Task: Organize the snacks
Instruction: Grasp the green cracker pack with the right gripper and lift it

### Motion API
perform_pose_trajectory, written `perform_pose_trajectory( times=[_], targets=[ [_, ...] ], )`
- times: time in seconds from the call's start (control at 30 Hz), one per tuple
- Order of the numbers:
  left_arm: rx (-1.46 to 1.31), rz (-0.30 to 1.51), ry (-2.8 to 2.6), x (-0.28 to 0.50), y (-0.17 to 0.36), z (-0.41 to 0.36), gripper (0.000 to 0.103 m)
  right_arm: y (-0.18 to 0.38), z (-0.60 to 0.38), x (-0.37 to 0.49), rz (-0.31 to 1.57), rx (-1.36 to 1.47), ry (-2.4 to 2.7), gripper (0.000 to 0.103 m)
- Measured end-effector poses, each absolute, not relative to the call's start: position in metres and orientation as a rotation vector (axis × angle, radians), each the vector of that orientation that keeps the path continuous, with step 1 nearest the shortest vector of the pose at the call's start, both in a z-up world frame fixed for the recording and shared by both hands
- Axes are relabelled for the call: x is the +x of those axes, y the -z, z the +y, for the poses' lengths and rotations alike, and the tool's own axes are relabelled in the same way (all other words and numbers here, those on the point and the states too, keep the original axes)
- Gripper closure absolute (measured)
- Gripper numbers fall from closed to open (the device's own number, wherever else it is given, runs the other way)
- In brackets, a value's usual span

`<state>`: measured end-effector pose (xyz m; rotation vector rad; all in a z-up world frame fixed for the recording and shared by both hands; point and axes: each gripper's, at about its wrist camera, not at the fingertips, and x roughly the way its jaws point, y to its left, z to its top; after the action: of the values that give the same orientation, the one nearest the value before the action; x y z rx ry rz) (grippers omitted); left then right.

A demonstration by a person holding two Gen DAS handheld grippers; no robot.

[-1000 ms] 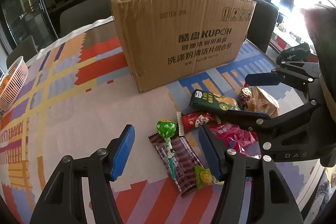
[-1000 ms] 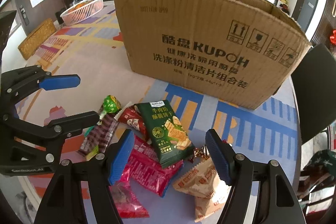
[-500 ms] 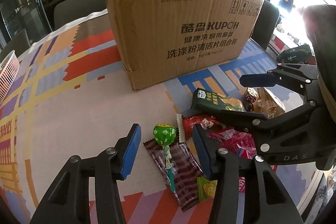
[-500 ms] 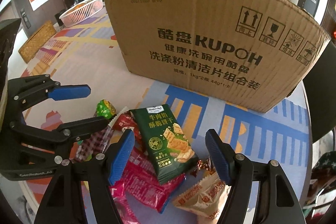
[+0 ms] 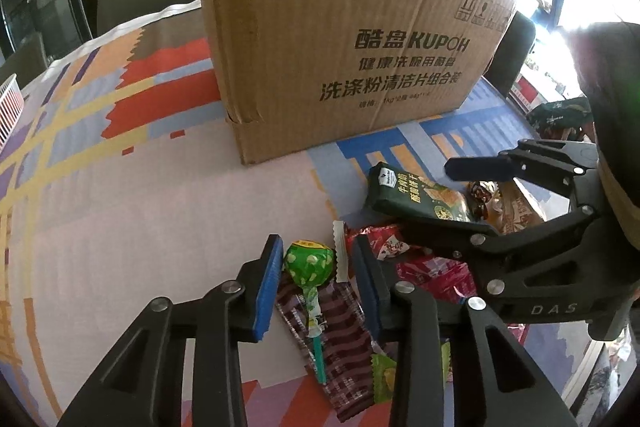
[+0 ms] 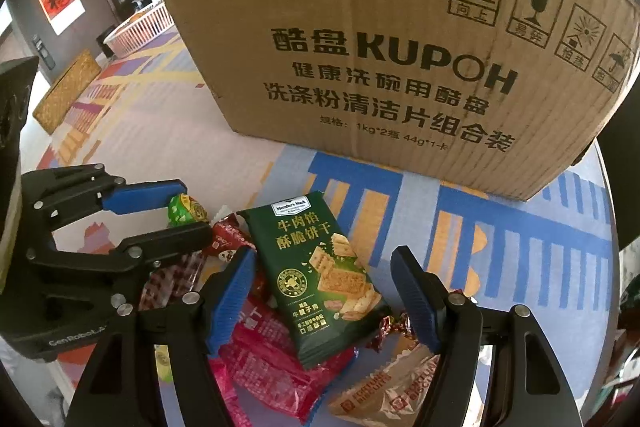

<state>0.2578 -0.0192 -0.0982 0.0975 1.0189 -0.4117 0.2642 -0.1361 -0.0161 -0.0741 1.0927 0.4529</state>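
A pile of snacks lies on the patterned tablecloth in front of a tall cardboard box, which also shows in the right wrist view. My left gripper is open, its blue pads on either side of a green lollipop that rests on a brown striped wrapper. My right gripper is open around a dark green biscuit pack, which lies on red packets. The same pack shows in the left wrist view.
A tan fortune-biscuit packet and a foil candy lie at the right of the pile. A white basket and a woven mat sit far left. The table edge runs close on the right.
Both grippers have moved forward and down toward the pile. The left jaws have narrowed around the lollipop. The right jaws now straddle the green pack.
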Motion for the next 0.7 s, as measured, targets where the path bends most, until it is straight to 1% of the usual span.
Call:
perform_pose_trajectory(
  times=[0.07,0.1,0.17,0.23,0.33,0.37,0.4,0.47,0.6,0.7],
  targets=[
    [0.099,1.019,0.415,0.257,0.098,-0.021,0.073,0.015,-0.134,0.263,1.093,-0.076,-0.478,0.047],
    [0.101,1.017,0.415,0.256,0.097,-0.021,0.074,0.014,-0.131,0.262,1.094,-0.079,-0.489,0.050],
    [0.103,1.017,0.413,0.256,0.097,-0.022,0.077,0.012,-0.127,0.261,1.091,-0.091,-0.510,0.063],
    [0.102,1.020,0.409,0.256,0.097,-0.021,0.077,0.010,-0.122,0.259,1.083,-0.106,-0.520,0.067],
    [0.115,1.020,0.406,0.255,0.097,-0.022,0.077,0.010,-0.121,0.258,1.060,-0.114,-0.523,0.067],
    [0.124,1.018,0.405,0.254,0.097,-0.023,0.077,0.011,-0.122,0.258,1.053,-0.115,-0.523,0.064],
    [0.130,1.016,0.403,0.254,0.097,-0.024,0.077,0.012,-0.123,0.259,1.054,-0.108,-0.521,0.060],
    [0.144,1.012,0.400,0.254,0.097,-0.026,0.077,0.015,-0.128,0.262,1.059,-0.095,-0.506,0.046],
    [0.150,1.009,0.395,0.259,0.097,-0.028,0.077,0.019,-0.138,0.271,1.076,-0.059,-0.510,0.041],
    [0.126,1.017,0.392,0.265,0.096,-0.026,0.077,0.022,-0.140,0.280,1.092,-0.035,-0.514,0.040]
  ],
)
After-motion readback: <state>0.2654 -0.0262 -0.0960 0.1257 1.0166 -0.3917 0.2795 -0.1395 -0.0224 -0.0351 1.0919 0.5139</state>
